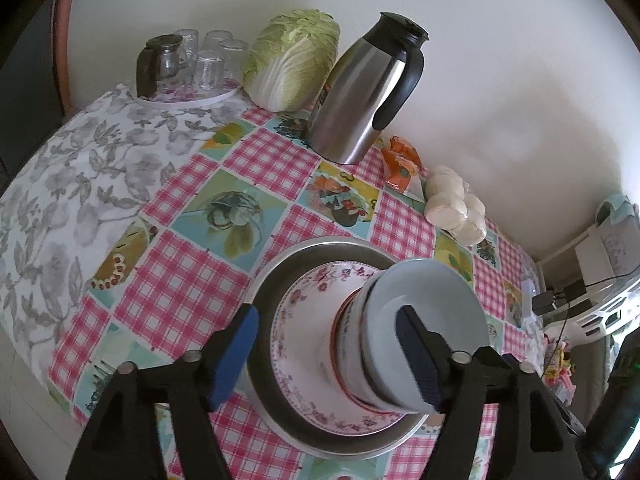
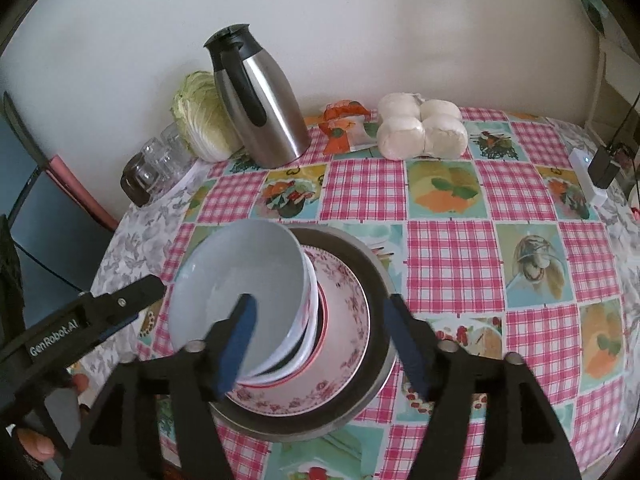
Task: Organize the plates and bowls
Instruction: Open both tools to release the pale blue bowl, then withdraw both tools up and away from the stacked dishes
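Note:
A steel pan (image 1: 267,280) (image 2: 356,250) sits on the checked tablecloth. A floral plate (image 1: 304,320) (image 2: 348,316) lies in it, and a stack of bowls stands on the plate, topped by a pale blue bowl (image 1: 432,292) (image 2: 240,272). My left gripper (image 1: 326,356) is open: its right finger shows in front of the top bowl, its left finger over the pan's rim. My right gripper (image 2: 322,342) is open too: left finger over the bowl's inside, right finger above the pan's edge. Nothing is pinched. One black finger (image 2: 136,294) of the left gripper shows beside the bowl in the right wrist view.
Along the wall stand a steel thermos jug (image 1: 360,92) (image 2: 260,100), a cabbage (image 1: 292,56) (image 2: 200,120), upturned glasses (image 1: 208,60) on a tray, an orange packet (image 1: 400,164) and bagged buns (image 1: 456,208) (image 2: 420,128). A white power strip (image 2: 588,176) lies at the table's right edge.

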